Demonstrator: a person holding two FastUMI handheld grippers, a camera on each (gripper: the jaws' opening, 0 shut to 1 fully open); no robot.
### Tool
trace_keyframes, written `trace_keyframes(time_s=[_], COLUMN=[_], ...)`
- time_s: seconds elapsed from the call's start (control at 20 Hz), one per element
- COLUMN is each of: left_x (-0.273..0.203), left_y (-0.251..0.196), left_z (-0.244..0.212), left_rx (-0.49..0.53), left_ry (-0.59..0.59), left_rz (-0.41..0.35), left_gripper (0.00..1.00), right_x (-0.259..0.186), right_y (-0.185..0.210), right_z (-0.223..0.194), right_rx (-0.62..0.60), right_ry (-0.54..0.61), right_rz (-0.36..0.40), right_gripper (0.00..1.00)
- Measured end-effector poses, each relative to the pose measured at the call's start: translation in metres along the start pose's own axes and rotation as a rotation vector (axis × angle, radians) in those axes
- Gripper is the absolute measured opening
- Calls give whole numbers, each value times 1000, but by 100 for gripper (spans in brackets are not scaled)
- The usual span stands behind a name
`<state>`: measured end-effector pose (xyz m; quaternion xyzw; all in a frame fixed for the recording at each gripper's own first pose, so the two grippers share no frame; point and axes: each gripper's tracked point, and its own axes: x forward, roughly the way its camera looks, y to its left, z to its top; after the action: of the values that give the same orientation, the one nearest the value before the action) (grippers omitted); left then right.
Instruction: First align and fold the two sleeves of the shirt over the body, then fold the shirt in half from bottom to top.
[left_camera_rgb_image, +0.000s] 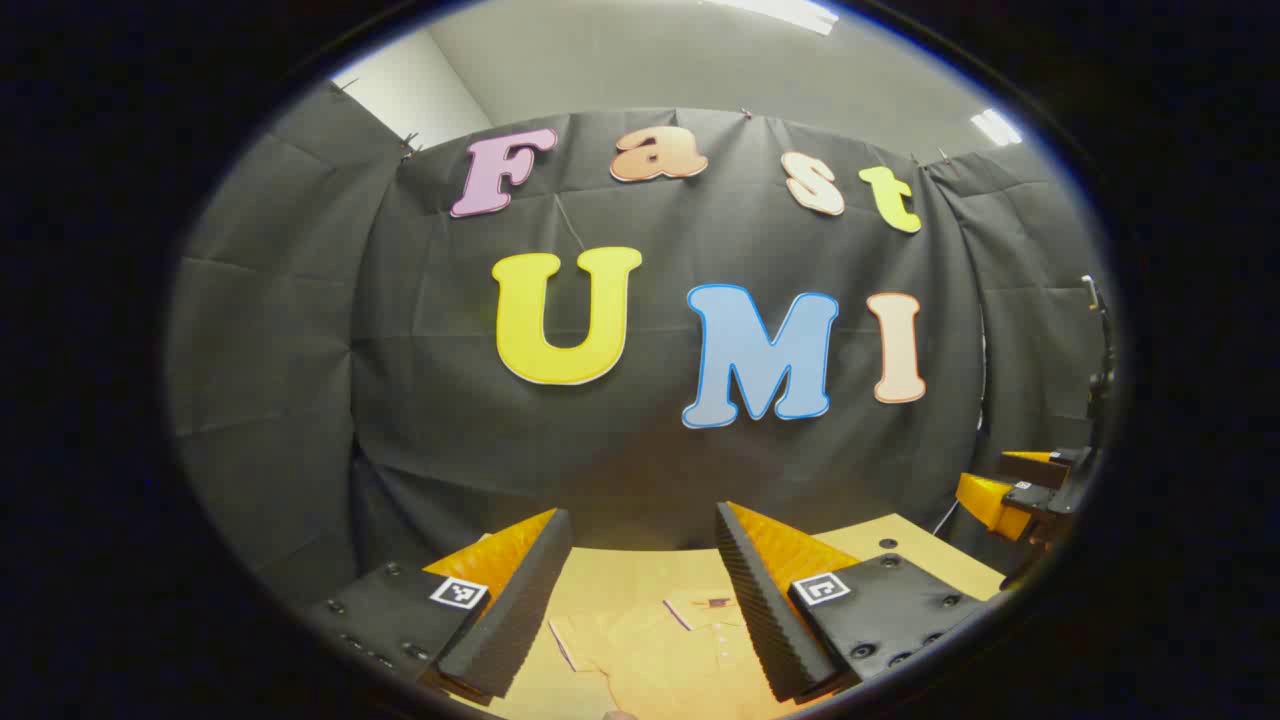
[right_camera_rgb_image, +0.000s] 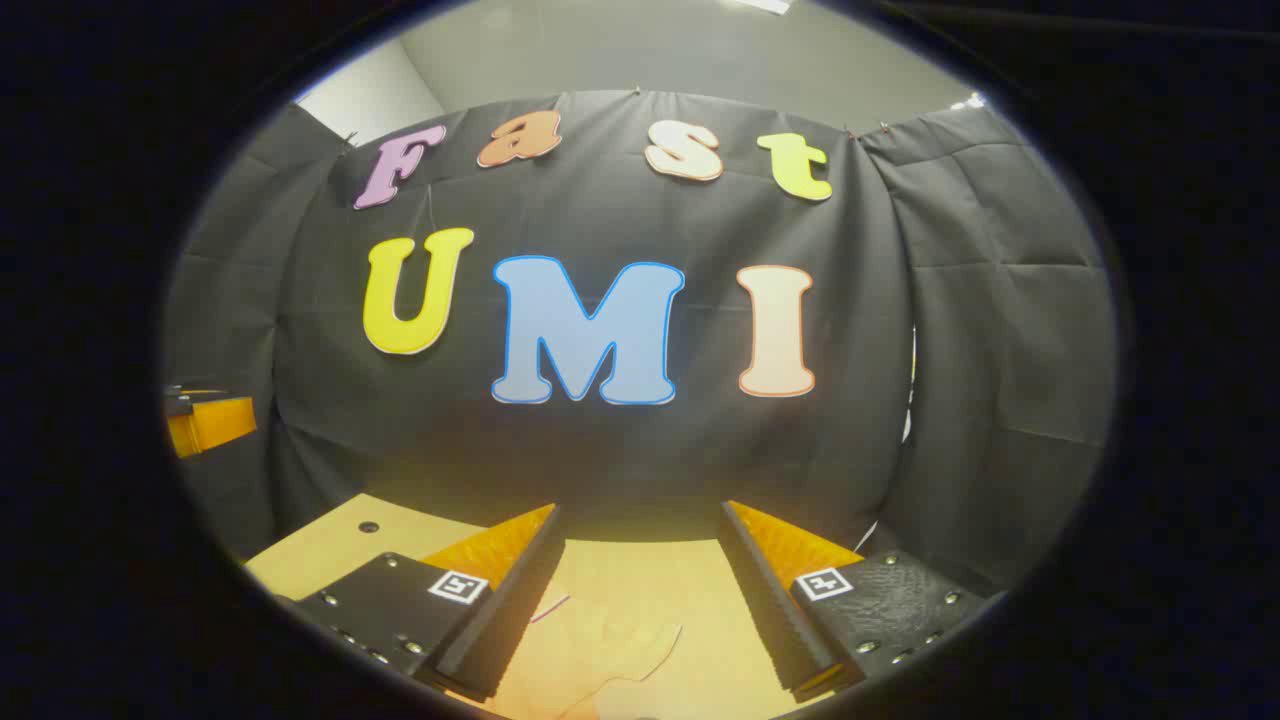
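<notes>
Holding left gripper (left_camera_rgb_image: 640, 600) spread wide, empty, above shirt (left_camera_rgb_image: 670, 650) lying flat on table (left_camera_rgb_image: 900, 545), collar ahead. Keeping right gripper (right_camera_rgb_image: 640, 600) equally spread, empty, over sleeve (right_camera_rgb_image: 610, 650). I'm judging both raised for lining up sleeve grabs; folding not started.

- We see a light wooden table (left_camera_rgb_image: 900, 545) with small dark holes near its edge, standing against the booth's black cloth wall.
- A pale yellow shirt (left_camera_rgb_image: 665, 650) lies flat on it, collar toward the wall.
- In the right gripper view, we see one sleeve (right_camera_rgb_image: 600, 650) spread on the tabletop.
</notes>
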<state>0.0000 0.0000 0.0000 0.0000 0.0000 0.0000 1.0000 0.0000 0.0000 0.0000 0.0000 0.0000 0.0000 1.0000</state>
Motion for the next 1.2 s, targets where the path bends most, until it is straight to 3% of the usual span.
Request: trace_keyframes(time_s=[0.4, 1.2], left_x=[1, 9], left_y=[2, 16], left_z=[-1, -8], left_rx=[-4, 4], left_ry=[7, 35], left_rz=[15, 95], left_gripper=[95, 94], right_x=[18, 78], right_y=[-1, 9], right_z=[-38, -210], right_rx=[-4, 21], right_ry=[96, 484], right_rz=[-3, 76], right_gripper=[96, 97])
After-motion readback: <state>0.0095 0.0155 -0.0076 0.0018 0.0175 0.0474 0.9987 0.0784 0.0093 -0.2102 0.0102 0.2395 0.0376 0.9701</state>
